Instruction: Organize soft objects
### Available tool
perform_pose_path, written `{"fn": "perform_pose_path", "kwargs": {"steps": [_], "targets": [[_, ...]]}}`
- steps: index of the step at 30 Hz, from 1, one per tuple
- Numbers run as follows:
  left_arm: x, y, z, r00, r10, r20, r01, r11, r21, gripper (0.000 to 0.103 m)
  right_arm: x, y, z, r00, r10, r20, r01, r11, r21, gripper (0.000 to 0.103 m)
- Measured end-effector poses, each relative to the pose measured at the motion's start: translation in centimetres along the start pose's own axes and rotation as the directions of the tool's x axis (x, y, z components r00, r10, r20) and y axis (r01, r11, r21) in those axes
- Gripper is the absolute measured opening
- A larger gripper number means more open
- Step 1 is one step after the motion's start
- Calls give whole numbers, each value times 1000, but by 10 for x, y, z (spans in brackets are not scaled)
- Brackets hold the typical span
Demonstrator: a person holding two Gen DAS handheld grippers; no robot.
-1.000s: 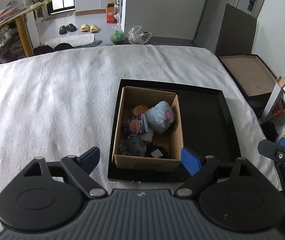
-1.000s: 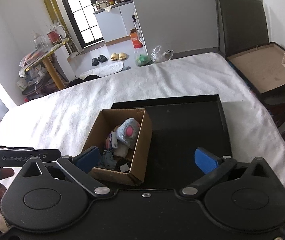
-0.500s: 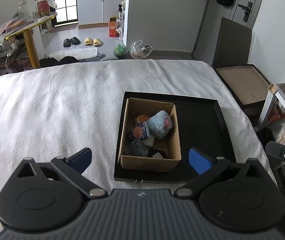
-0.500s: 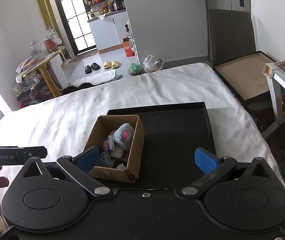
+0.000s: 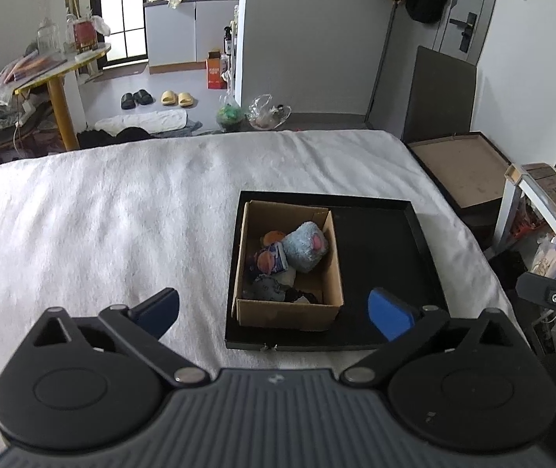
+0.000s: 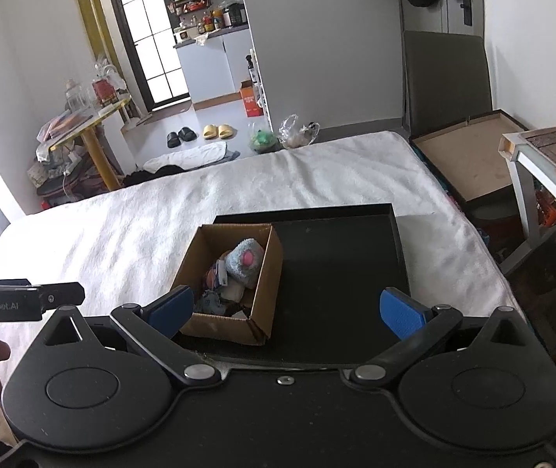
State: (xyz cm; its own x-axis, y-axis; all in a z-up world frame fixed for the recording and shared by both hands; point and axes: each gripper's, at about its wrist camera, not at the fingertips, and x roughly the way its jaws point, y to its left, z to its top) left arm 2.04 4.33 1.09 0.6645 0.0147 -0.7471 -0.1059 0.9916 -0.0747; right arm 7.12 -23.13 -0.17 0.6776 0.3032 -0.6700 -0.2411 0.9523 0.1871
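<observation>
A small cardboard box (image 5: 289, 314) stands in the left part of a black tray (image 5: 379, 257) on a bed with a white cover. Several soft toys lie in the box, among them a grey-blue plush with a pink patch (image 5: 304, 245). The box (image 6: 266, 273), plush (image 6: 243, 261) and tray (image 6: 340, 257) also show in the right wrist view. My left gripper (image 5: 274, 310) is open and empty, held back from the tray's near edge. My right gripper (image 6: 285, 310) is open and empty, also back from the tray.
The white bed cover (image 5: 102, 218) spreads wide to the left of the tray. An open brown-lined case (image 5: 461, 167) sits off the bed's right side. A cluttered shelf (image 5: 551, 210) stands at the right. Slippers and bags lie on the floor beyond the bed.
Both grippers have drawn back and up from the box, which now looks smaller and farther. Both stayed open. The box and toys have not moved.
</observation>
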Motion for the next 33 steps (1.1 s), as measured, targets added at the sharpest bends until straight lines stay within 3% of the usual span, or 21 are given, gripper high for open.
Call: {"fn": "perform_pose_path", "kwargs": {"steps": [15, 33], "targets": [[-33, -8, -2, 998, -15, 59, 14, 999, 31, 102, -21, 7, -2, 999, -23, 36, 23, 1000, -11, 103], [-35, -6, -4, 998, -22, 55, 21, 999, 33, 102, -21, 20, -3, 1000, -20, 19, 20, 999, -37, 103]]}}
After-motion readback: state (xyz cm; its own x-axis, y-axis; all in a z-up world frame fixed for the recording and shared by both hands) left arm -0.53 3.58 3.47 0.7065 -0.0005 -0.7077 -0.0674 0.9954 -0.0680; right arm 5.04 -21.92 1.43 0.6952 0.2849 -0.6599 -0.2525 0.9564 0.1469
